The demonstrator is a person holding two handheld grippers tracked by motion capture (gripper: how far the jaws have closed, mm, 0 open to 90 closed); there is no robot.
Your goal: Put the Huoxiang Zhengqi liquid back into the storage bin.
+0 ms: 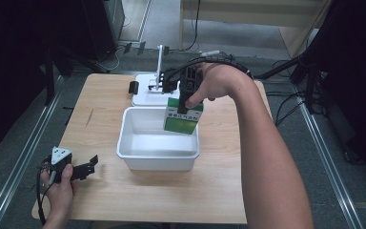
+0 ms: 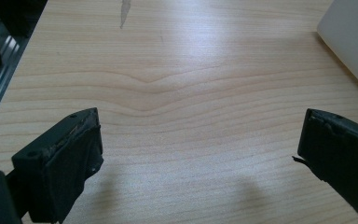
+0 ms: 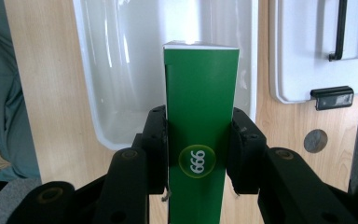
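Right hand-held gripper (image 1: 187, 101), at upper centre of the frame, clamps a tall green cardboard carton (image 1: 183, 118) over the far right corner of the white plastic tub (image 1: 128, 143). Lowering and releasing it inside seems next. Left hand-held gripper (image 1: 93, 164) rests wide open, empty, on the wooden worktop (image 1: 219, 191).

A light wooden table (image 1: 100, 200) stands on grey floor (image 1: 9, 157). Metal rails (image 1: 21, 162) flank it. Beyond its far edge, cables (image 1: 286, 105) trail beside pale wooden furniture (image 1: 248, 12).
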